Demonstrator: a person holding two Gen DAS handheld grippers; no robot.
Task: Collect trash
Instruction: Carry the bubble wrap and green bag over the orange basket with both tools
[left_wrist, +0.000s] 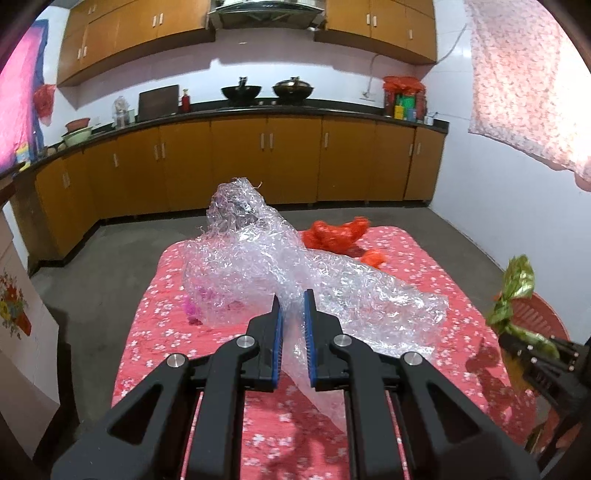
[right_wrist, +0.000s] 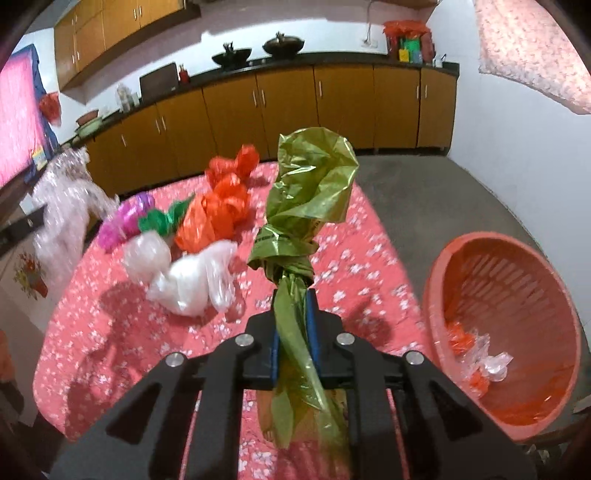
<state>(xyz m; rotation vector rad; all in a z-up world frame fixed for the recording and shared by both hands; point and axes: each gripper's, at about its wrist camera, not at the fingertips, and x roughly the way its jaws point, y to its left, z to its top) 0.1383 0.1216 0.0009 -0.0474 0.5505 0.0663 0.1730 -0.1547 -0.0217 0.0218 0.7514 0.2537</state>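
**Both tools loaded, basket waiting at the right**

The surface (right_wrist: 92, 306), under a pink flowered cloth, carries the loose litter, so each piece is lifted clear of it before going to the red slatted basket (right_wrist: 443, 266) just beside its right edge; that basket already holds a few orange and clear scraps.

The sheet of bubble wrap (left_wrist: 258, 258) is the biggest piece. The left tool (left_wrist: 293, 295) is clamped on its near end, probably because a bulky, springy sheet is easiest to drag by one gathered corner. Its long axis runs from the tool away toward the kitchen cabinets (left_wrist: 266, 158), far end raised.

The olive-green plastic bag (right_wrist: 314, 177) is pinched at its twisted neck by the right tool (right_wrist: 294, 295), jaws closed on it. It stands nearly upright, bulb end up, tail trailing down behind the jaws.

Orange (right_wrist: 221, 206), white (right_wrist: 192, 284), magenta (right_wrist: 125, 221) and dark green (right_wrist: 162, 218) bags lie on the cloth.
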